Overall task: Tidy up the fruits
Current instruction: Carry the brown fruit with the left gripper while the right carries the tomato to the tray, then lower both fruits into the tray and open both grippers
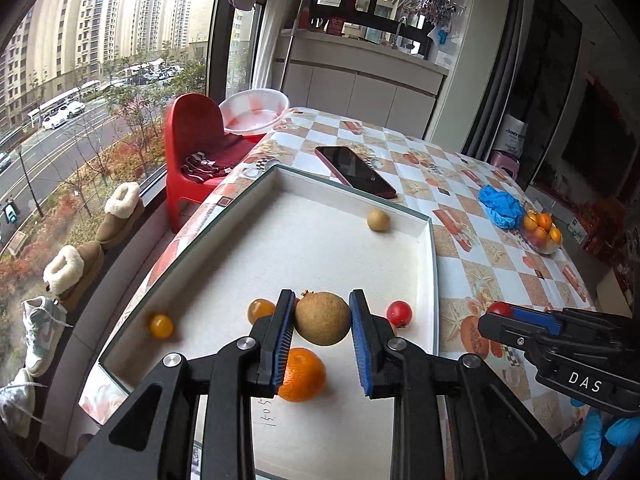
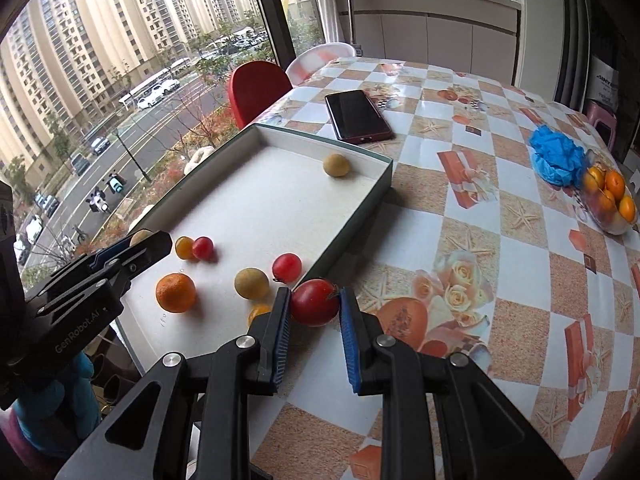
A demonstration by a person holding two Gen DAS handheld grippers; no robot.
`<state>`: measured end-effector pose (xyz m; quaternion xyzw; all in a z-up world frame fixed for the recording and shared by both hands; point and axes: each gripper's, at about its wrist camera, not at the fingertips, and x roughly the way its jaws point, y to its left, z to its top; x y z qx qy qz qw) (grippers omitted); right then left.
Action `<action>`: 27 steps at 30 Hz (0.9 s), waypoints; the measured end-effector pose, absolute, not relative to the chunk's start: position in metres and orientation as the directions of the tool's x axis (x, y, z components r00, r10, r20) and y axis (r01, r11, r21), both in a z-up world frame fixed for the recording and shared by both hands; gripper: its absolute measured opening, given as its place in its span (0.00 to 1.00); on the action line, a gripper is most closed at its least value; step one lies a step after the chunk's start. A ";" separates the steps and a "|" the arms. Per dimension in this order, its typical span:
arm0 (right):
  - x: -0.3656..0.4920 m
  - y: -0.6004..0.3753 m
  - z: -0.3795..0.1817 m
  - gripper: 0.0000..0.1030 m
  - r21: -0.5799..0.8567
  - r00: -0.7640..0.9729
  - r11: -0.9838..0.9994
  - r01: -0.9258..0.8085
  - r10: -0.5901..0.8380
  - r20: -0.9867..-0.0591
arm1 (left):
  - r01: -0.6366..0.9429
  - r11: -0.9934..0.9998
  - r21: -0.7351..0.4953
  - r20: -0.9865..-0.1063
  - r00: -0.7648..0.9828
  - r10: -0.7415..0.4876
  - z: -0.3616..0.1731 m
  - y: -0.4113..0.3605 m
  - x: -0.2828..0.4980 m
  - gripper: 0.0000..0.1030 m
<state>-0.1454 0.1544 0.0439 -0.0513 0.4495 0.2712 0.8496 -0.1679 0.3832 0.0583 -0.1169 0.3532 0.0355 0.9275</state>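
Between the left gripper's (image 1: 322, 322) blue pads a tan round fruit (image 1: 322, 319) is clamped above the white tray (image 1: 426, 280), an orange (image 1: 301, 376) lying beneath. Beside the tray, a red tomato (image 2: 315, 302) is gripped by the right gripper (image 2: 314, 312).

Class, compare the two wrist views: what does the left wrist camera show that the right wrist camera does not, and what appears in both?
Left wrist only: fluffy tan slippers by the window, and the left gripper clamped on a round brown fruit.
Right wrist only: the right gripper clamped on a large red tomato.
Both: the shallow white tray, the orange mandarin, the dark smartphone.
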 end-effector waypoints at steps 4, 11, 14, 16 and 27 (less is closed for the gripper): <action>-0.144 0.176 0.040 0.25 0.150 0.429 0.830 -0.537 0.422 -0.799 | -0.163 0.969 -0.188 -0.672 0.740 -0.006 0.051 0.393 -0.165 0.28; -0.134 0.194 0.038 0.25 0.133 0.419 0.820 -0.556 0.415 -0.808 | -0.164 0.967 -0.196 -0.675 0.737 -0.011 0.044 0.401 -0.160 0.28; -0.131 0.199 0.036 0.25 0.126 0.415 0.819 -0.560 0.409 -0.813 | -0.163 0.967 -0.194 -0.676 0.737 -0.011 0.043 0.401 -0.158 0.28; -0.130 0.201 0.036 0.25 0.122 0.413 0.818 -0.563 0.406 -0.815 | -0.163 0.968 -0.191 -0.677 0.736 -0.010 0.042 0.402 -0.156 0.28; -0.125 0.213 0.033 0.25 0.110 0.403 0.808 -0.579 0.401 -0.822 | -0.156 0.972 -0.178 -0.683 0.730 -0.008 0.037 0.402 -0.151 0.28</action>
